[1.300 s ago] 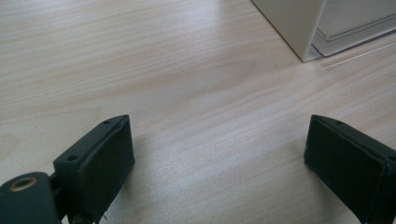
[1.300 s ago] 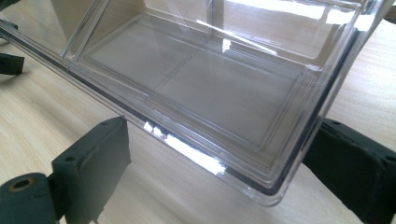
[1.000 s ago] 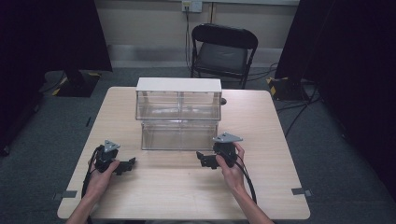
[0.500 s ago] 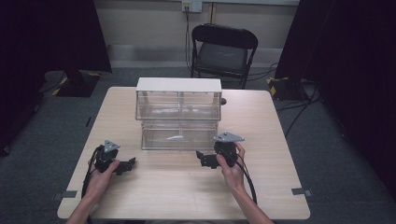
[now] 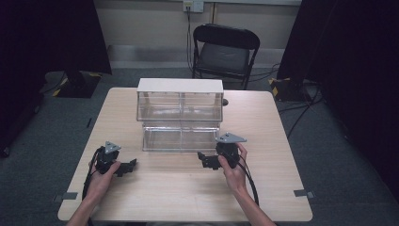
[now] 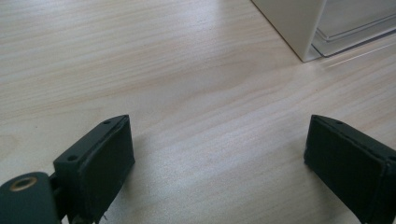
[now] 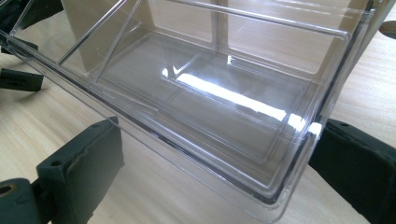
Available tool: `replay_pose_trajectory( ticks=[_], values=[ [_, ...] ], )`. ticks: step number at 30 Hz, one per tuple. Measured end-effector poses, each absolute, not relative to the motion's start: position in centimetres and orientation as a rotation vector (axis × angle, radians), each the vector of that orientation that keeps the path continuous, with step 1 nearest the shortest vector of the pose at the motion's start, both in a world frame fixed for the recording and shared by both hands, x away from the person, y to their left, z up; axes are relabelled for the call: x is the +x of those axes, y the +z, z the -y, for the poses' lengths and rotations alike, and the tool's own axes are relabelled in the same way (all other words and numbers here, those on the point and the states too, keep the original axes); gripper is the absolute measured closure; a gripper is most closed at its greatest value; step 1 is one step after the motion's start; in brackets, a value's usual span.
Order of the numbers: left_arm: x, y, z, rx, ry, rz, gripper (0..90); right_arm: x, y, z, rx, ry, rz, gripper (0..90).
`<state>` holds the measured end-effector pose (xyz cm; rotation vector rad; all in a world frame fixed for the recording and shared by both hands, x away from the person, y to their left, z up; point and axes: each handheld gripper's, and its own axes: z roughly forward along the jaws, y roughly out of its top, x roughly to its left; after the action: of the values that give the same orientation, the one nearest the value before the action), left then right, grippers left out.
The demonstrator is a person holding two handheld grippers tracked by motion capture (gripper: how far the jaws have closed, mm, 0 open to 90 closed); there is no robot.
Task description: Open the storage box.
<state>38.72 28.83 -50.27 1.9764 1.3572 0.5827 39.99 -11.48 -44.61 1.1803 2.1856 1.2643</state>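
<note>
Drawer box [image 5: 180, 115] mid-table [image 5: 263, 188], chair [image 5: 225, 52] behind, claws before it

A black folding chair [image 5: 225, 52] stands behind the light wood desk [image 5: 179, 193]. A wall outlet [image 5: 193, 5] sits above it. Dark curtains [image 5: 353, 52] flank the grey carpet [image 5: 324, 155].

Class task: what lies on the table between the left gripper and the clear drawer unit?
Only bare wood: the left gripper, jaws open, faces the clear drawer unit across table in the left gripper view.
</note>
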Motion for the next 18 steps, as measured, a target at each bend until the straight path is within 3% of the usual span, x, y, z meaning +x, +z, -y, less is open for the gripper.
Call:
replay_pose_trajectory(
  ticks=[18],
  values=[
    [38.72,-50.27,-28.83,1.977,0.583,-1.357,7.6,39.97,-44.02,11.48,1.186,1.285,-2.158,3.1]
  ],
)
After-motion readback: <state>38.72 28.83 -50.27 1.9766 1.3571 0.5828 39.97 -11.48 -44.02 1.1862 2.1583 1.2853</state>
